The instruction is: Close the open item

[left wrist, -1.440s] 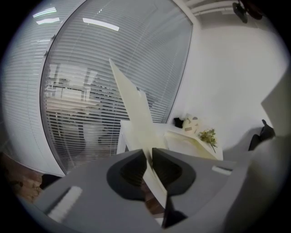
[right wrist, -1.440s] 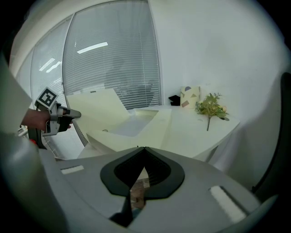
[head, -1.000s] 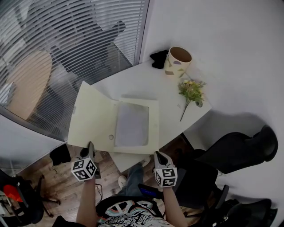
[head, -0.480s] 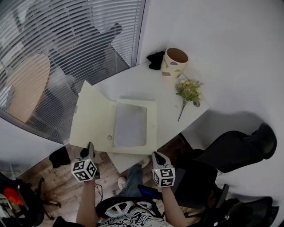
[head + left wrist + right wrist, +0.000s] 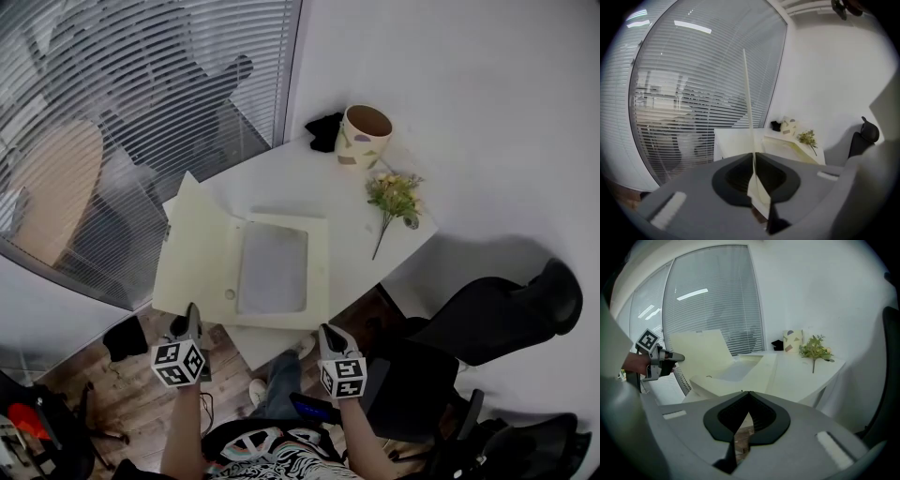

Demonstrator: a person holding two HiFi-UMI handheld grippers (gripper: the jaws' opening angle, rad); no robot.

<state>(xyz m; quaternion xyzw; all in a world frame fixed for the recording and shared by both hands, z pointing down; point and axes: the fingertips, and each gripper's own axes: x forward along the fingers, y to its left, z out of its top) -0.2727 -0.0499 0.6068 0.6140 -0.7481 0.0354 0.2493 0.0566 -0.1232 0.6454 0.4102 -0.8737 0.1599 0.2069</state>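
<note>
A pale yellow folder point(image 5: 272, 267) lies open on the white table point(image 5: 309, 178), and its left cover point(image 5: 197, 253) tilts up off the table's left edge. My left gripper point(image 5: 192, 317) is at the cover's near corner. In the left gripper view the cover point(image 5: 746, 93) stands as a thin upright sheet. It runs down between the jaws of the left gripper point(image 5: 753, 154), which are closing tight on it. My right gripper point(image 5: 330, 330) hovers off the table's near edge, short of the folder point(image 5: 736, 371). The right gripper point(image 5: 748, 393) is shut with nothing in it.
A patterned vase point(image 5: 362, 134) and a black object point(image 5: 323, 129) stand at the table's far end, with a flower sprig point(image 5: 394, 195) lying beside them. A black office chair point(image 5: 487, 323) is on the right. A window with slatted blinds point(image 5: 141, 94) runs along the left.
The folder's left cover looks a little narrower and more raised than a second ago. Both grippers have stayed at nearly the same places near the table's front edge.
</note>
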